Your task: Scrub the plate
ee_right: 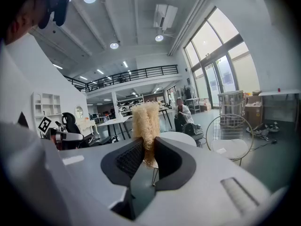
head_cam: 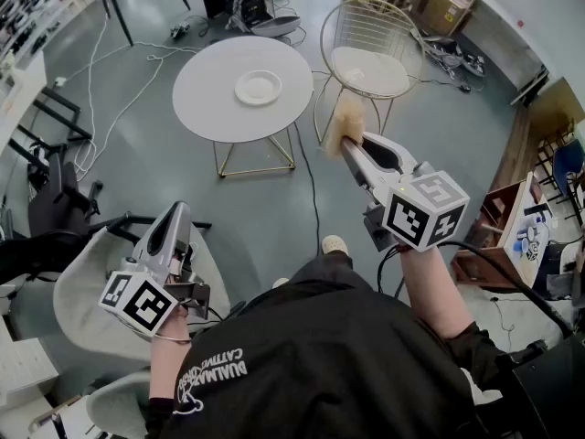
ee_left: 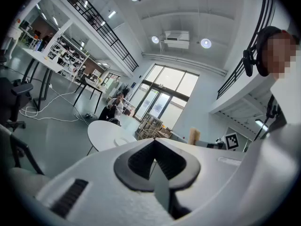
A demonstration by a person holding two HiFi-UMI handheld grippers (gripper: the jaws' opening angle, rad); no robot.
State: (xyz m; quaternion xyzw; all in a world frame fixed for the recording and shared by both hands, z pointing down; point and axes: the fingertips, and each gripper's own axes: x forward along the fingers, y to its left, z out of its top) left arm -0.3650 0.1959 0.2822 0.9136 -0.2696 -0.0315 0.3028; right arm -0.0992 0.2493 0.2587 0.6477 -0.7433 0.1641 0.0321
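Pointing forward, the right gripper [head_cam: 351, 144] clamps an upright tan fibrous scrubber [head_cam: 345, 122]; the lower left gripper [head_cam: 178, 211] is closed, empty. Ahead lies a round white plate [head_cam: 258, 88].

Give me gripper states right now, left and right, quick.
Left gripper: closed, nothing between the jaws.
Right gripper: closed on a tan fibrous scrubber.

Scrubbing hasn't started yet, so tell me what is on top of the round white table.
One white plate lies on the round table, near its middle. The patch of tabletop under it is covered, and dirt on the plate is too small to tell.
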